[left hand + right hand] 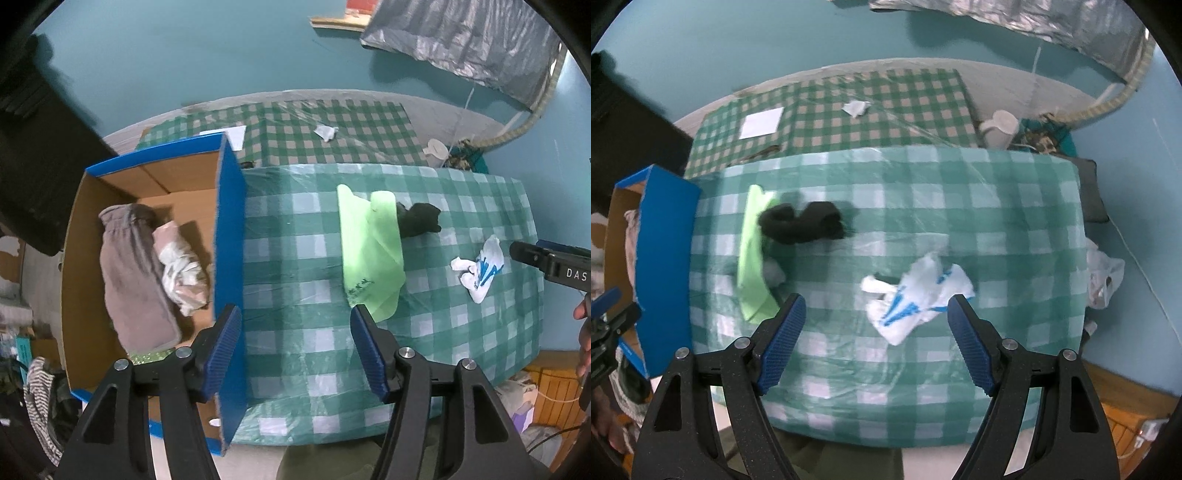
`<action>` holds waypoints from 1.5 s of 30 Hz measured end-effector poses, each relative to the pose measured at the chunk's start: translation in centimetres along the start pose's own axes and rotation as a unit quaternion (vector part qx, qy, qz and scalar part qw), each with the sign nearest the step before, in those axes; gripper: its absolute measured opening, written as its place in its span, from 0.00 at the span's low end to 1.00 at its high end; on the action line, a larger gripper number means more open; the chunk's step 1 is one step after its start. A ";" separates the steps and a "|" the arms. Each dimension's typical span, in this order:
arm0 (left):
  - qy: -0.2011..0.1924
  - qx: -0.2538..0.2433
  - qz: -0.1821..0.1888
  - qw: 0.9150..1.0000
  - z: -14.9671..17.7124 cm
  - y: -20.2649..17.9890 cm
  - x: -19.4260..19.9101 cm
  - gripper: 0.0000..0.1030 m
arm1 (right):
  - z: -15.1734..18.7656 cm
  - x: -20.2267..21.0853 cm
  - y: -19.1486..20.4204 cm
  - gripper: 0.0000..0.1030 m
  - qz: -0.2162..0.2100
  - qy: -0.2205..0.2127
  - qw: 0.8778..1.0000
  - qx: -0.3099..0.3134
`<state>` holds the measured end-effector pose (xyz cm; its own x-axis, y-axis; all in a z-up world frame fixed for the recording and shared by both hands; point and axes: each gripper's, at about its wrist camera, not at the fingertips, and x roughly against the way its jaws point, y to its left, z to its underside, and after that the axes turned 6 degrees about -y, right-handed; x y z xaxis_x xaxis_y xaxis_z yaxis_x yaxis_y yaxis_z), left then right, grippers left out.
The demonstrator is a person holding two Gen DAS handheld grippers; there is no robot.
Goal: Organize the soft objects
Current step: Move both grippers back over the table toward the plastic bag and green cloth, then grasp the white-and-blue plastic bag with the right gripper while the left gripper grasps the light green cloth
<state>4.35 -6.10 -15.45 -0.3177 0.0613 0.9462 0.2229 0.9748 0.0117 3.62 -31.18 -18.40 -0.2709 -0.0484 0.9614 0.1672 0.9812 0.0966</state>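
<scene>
A blue cardboard box (231, 236) stands at the table's left edge and holds a grey cloth (135, 273) and a crumpled pale bag (183, 273). On the checked table lie a light green cloth (369, 254), a black sock (419, 218) and a white-and-blue plastic bag (478, 269). My left gripper (295, 317) is open and empty over the box's right wall. My right gripper (875, 306) is open and empty, just above the white-and-blue bag (916, 295). The green cloth (751, 258) and black sock (801, 221) lie to its left.
A second checked surface (849, 110) behind holds a white paper (761, 122) and a paper scrap (855, 108). A white jug (1001, 127) stands at the back right. A white bag (1102, 275) hangs off the table's right side. The box edge (665, 225) is at far left.
</scene>
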 end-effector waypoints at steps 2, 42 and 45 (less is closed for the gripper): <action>0.005 -0.006 0.000 1.000 -0.2 -0.7 -0.5 0.61 | 0.1 -0.6 -0.7 0.76 0.002 0.006 1.000 -0.006; 0.083 -0.022 0.017 0.996 -5.5 -7.4 -10.0 0.61 | 1.6 -11.5 -2.3 0.57 0.018 0.110 0.993 -0.040; 0.089 -0.029 0.019 0.995 -5.9 -8.0 -10.7 0.61 | 1.9 -11.2 -1.9 0.50 0.028 0.103 0.994 -0.023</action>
<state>11.37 -15.81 -23.77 -0.1402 0.0533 0.9887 0.2865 0.9580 -0.0110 4.53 -32.19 -29.83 -0.0599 -0.0360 0.9976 0.2204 0.9742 0.0484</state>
